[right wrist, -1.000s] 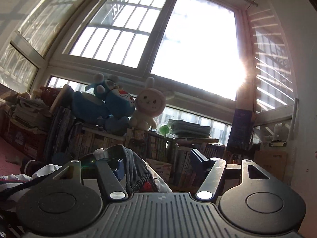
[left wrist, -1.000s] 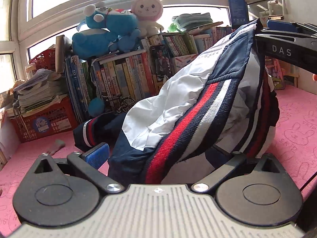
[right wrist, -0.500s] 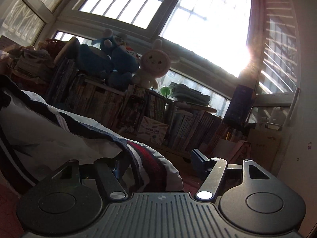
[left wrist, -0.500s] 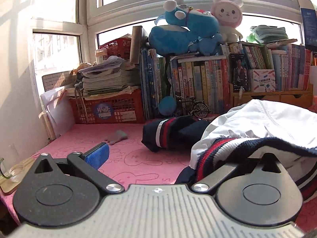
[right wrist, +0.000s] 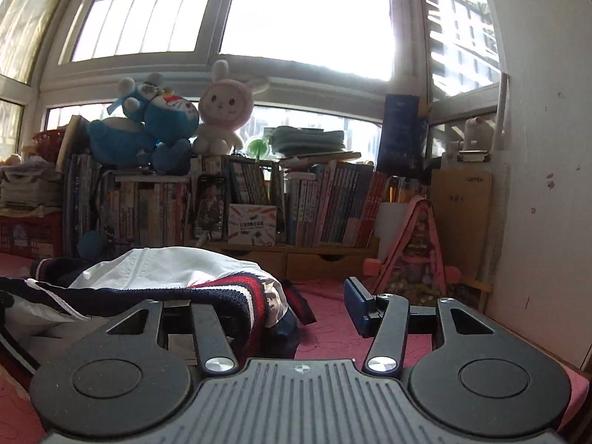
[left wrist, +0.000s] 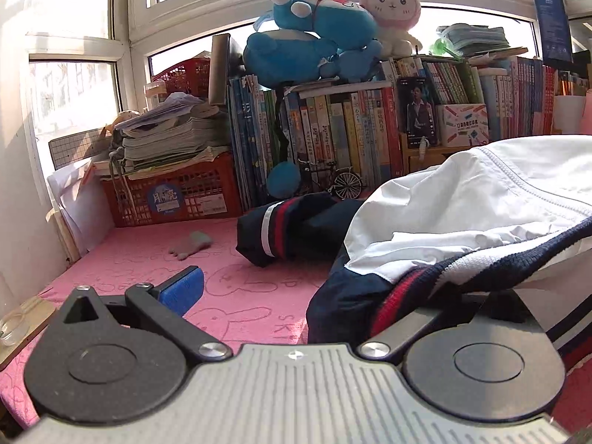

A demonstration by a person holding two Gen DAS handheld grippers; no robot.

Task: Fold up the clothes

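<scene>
A white and navy jacket (left wrist: 462, 214) with a red, white and navy striped knit hem lies bunched on the pink mat (left wrist: 236, 296). One navy sleeve (left wrist: 273, 233) stretches toward the books. My left gripper (left wrist: 314, 288) is open; the hem drapes over its right finger, and its blue-padded left finger (left wrist: 181, 288) is bare. In the right wrist view the jacket (right wrist: 166, 270) lies low at the left, its striped hem over the left finger of my right gripper (right wrist: 296, 307). That gripper is open, with its right finger (right wrist: 357, 307) bare.
A row of books (left wrist: 333, 140) with blue and pink plush toys (left wrist: 314, 37) on top lines the window side. A red crate (left wrist: 174, 196) with stacked papers stands at the left. A small grey rag (left wrist: 192, 244) lies on the mat. A wall (right wrist: 547, 185) bounds the right.
The jacket was held up high a second ago. Both grippers have come down to the mat and the jacket now lies slumped on it, with its hem draped over one finger of each.
</scene>
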